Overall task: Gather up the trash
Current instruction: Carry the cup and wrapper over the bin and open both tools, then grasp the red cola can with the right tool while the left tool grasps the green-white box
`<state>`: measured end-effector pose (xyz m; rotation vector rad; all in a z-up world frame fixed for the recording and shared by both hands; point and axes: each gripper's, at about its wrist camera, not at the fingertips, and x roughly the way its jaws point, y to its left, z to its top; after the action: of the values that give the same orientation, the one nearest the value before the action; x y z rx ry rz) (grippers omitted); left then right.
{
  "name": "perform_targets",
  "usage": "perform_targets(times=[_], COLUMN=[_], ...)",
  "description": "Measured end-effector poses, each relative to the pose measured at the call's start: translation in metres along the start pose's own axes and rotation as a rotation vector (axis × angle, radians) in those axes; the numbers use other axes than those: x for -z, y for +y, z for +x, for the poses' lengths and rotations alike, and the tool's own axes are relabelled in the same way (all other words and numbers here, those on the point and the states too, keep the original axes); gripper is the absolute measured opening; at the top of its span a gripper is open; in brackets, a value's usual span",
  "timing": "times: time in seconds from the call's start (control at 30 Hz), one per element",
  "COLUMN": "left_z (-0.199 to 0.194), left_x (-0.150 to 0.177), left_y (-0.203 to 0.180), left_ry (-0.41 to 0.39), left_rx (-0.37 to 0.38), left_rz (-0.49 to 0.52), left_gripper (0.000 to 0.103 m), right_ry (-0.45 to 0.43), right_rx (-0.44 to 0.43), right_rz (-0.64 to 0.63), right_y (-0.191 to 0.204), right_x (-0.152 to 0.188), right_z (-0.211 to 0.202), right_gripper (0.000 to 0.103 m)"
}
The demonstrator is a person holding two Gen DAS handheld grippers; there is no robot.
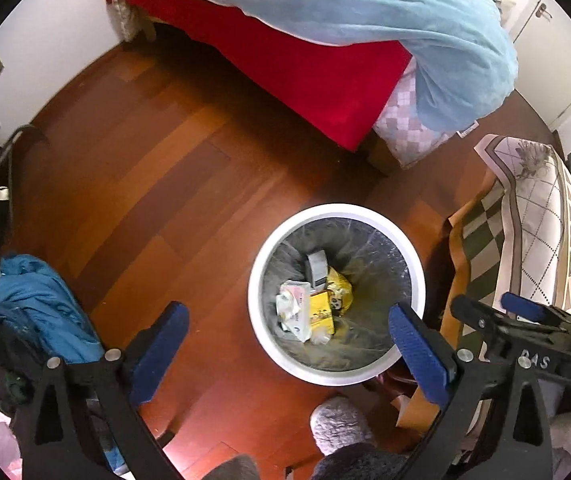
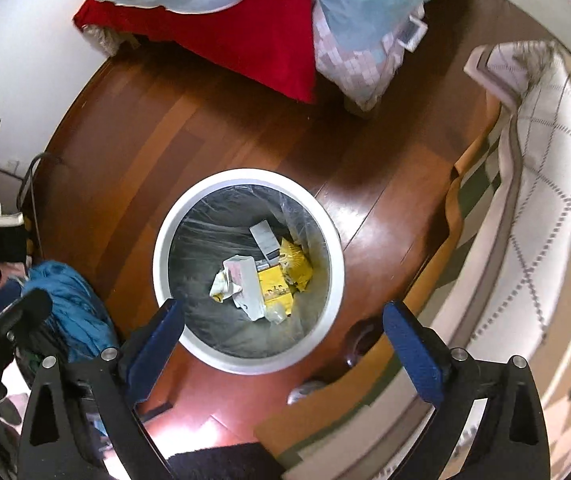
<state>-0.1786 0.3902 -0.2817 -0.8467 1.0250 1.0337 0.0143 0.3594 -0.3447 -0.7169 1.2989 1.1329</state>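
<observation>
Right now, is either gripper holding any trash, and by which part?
Nothing is held. The left gripper and right gripper are both open and empty above the white trash bin, where the trash already lies.

Polished reddish wood floor [image 2: 189,128], glossy with glare patches; round bin [image 2: 161,240] of smooth white plastic, lined with a thin, crinkled, shiny clear bag [image 2: 213,216]. Inside, crumpled white paper [image 2: 225,280], a yellow cardboard box [image 2: 275,282] and a creased glossy yellow wrapper [image 2: 299,264]. Blue finger pads [image 1: 417,344] finely ribbed and matt on matt black plastic frames with small bright metal pins; soft wrinkled pale-blue cloth [image 1: 365,12] over plush red fabric [image 1: 305,68], rumpled blue garment [image 1: 41,304], smooth printed table cover [image 1: 533,216].
</observation>
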Motion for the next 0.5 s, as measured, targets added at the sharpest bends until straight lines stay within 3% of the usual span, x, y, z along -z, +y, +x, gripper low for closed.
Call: perform_targets(times=[0.5], left_z=[-0.082], left_x=[0.032], left_y=[-0.006], left_ry=[-0.076], left_rx=[-0.074], left_rz=[0.021], left_gripper=[0.102], right_ry=[-0.131], right_rx=[-0.015], right_rz=[-0.066], right_y=[0.017], right_x=[0.046], right_z=[-0.103], right_gripper=[0.101])
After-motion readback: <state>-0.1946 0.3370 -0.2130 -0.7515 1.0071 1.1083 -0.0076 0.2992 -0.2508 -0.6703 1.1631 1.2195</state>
